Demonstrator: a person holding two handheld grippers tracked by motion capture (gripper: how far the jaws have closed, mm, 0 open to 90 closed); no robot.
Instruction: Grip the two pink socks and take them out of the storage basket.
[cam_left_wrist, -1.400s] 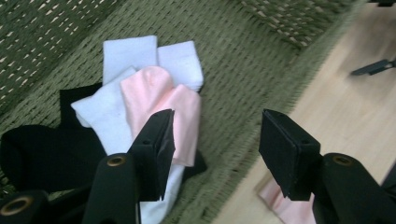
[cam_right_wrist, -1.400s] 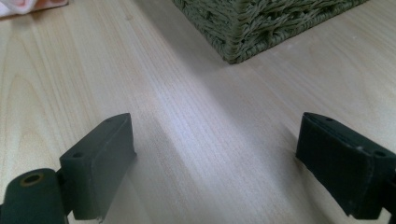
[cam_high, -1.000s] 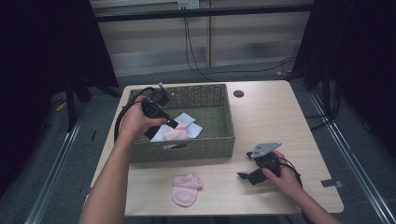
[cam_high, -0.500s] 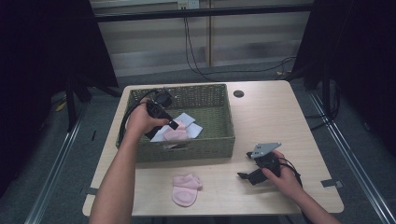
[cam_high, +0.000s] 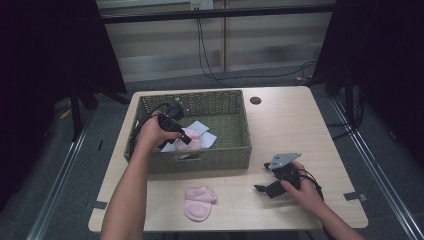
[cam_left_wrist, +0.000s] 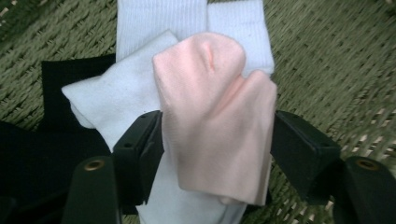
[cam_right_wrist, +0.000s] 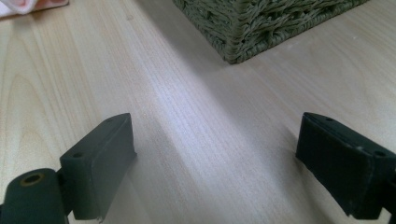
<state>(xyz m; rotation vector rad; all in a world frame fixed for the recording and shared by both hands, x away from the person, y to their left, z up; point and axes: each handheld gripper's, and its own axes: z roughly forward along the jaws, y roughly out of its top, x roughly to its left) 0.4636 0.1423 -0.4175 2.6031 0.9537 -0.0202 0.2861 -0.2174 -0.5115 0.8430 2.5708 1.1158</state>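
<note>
While the left hand-held gripper (cam_high: 186, 137) hangs inside the green wicker basket (cam_high: 220, 152), its jaws have just been opening, and one pink sock (cam_left_wrist: 217, 116) lies loose between them on top of two white socks (cam_left_wrist: 128, 100) and a black cloth (cam_left_wrist: 56, 79). A second pink sock (cam_high: 199, 202) sits on the table (cam_high: 285, 117) in front of the basket. Over on the right, the right hand-held gripper (cam_high: 264, 183) rests on the table, jaws wide apart, nothing in them.

My left gripper (cam_left_wrist: 215, 154) sits inside the basket (cam_high: 220, 152), a sock (cam_left_wrist: 215, 126) between its jaws, more socks (cam_left_wrist: 126, 98) lying under and behind it. Left of my right gripper (cam_high: 267, 185), another sock (cam_high: 199, 202) lies on the tabletop (cam_high: 285, 125), before the basket.
</note>
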